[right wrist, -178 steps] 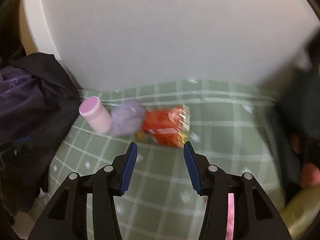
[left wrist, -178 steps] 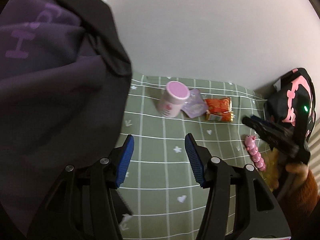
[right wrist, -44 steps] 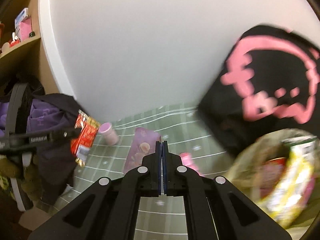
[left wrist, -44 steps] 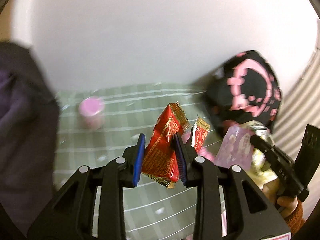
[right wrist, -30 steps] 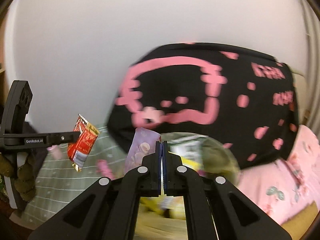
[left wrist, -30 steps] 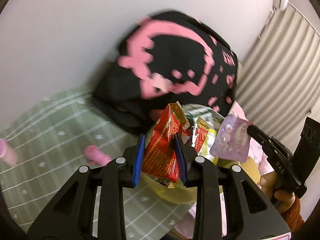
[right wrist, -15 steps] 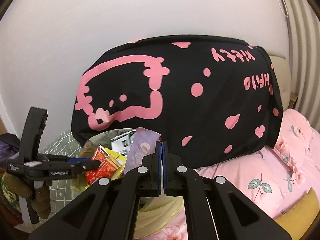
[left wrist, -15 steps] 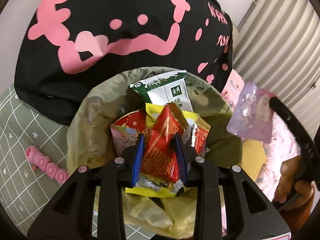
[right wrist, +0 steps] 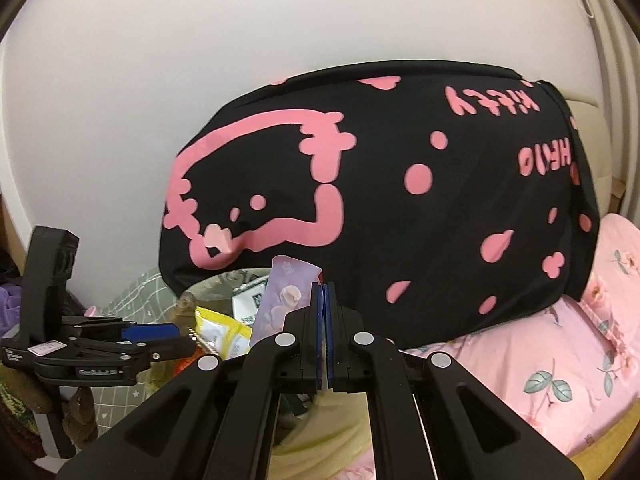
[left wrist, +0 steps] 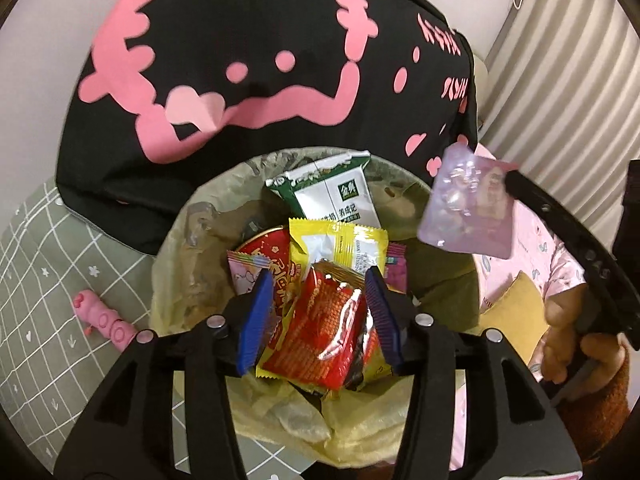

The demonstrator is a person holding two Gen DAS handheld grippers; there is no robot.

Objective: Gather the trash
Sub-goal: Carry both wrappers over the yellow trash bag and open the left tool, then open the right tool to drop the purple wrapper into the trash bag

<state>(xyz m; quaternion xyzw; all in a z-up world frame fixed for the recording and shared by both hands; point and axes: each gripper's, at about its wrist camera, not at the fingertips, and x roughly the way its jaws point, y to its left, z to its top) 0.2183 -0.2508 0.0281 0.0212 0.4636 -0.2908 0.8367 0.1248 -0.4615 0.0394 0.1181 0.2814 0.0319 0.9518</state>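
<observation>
A big black pillow [left wrist: 280, 60] with pink shapes leans on the wall, on a bed with a green checked sheet [left wrist: 36, 264]. In front of it sits a trash bin [left wrist: 180, 240] lined with a yellowish bag and full of wrappers.

The left tongs [left wrist: 320, 316] hang over the bin and their jaws are opening. The red snack wrapper [left wrist: 324, 332] lies between them, on the pile, and the blue pads no longer press it.

The right tongs [right wrist: 322, 320] are closed tight on the edge of a purple wrapper [right wrist: 282, 300], held up just beside the bin's rim.

I think both wrappers are light, thin, crinkly and slippery, so pinching an edge works best.

A small pink toy [left wrist: 102, 316] lies on the sheet.
</observation>
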